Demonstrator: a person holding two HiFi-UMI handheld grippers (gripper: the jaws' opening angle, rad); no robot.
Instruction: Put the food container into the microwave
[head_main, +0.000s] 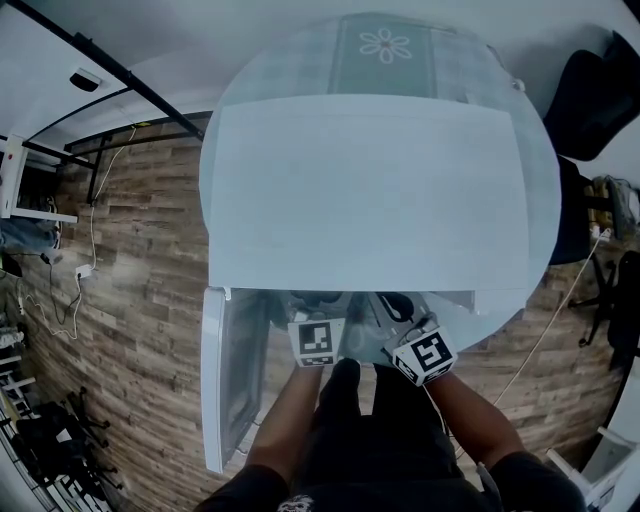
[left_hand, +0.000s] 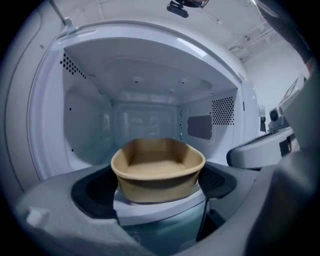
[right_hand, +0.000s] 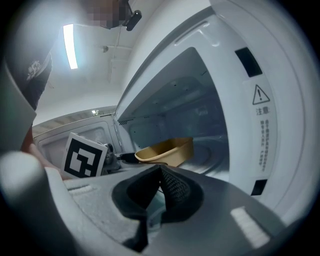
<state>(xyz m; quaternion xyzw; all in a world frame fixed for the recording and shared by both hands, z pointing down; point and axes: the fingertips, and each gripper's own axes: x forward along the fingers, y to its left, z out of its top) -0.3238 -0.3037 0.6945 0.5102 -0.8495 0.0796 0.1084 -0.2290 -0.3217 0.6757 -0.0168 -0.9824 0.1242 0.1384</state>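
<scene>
A tan, open food container (left_hand: 157, 170) sits between the wide-set jaws of my left gripper (left_hand: 157, 184), whose dark pads (left_hand: 95, 190) press its sides. It hangs at the mouth of the white microwave (head_main: 370, 190), just over the front sill, facing the empty cavity (left_hand: 145, 120). The right gripper view shows the container (right_hand: 167, 150) at the opening, beside the left gripper's marker cube (right_hand: 85, 156). My right gripper (right_hand: 161, 175) is just right of it, outside the cavity, with its jaws together and nothing in them. In the head view both grippers (head_main: 312, 305) (head_main: 400, 310) reach under the microwave's top.
The microwave door (head_main: 225, 370) is swung open to the left. The microwave stands on a round pale table (head_main: 530, 250) over a wood-pattern floor (head_main: 140, 300). Dark chairs (head_main: 600, 90) stand at the right. A warning label (right_hand: 262, 135) marks the front frame right of the opening.
</scene>
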